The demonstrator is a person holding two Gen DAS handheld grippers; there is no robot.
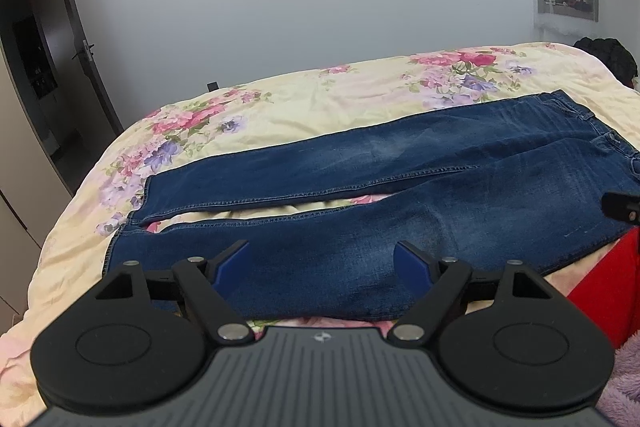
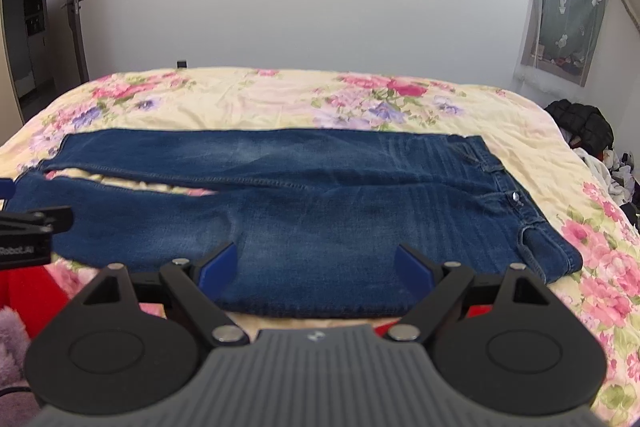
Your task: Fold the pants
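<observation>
Left wrist view: your left gripper (image 1: 322, 263) spread wide, holding nothing, poised above near leg. One pair of jeans (image 1: 400, 187) flat on floral bedspread (image 1: 320, 91), two legs slightly apart, cuffs left, waistband right.

Right wrist view: your right gripper (image 2: 316, 265) also wide, nothing gripped, over jeans (image 2: 320, 195) seat area. One waistband button (image 2: 515, 196) visible. One dark jacket (image 2: 582, 125) far right.

Both wrist cameras look low across the floral yellow bedspread (image 1: 360, 83) from its near edge toward the far wall. Left view sits nearer the foot-end; both share the spread blue denim jeans (image 2: 320, 211).
</observation>
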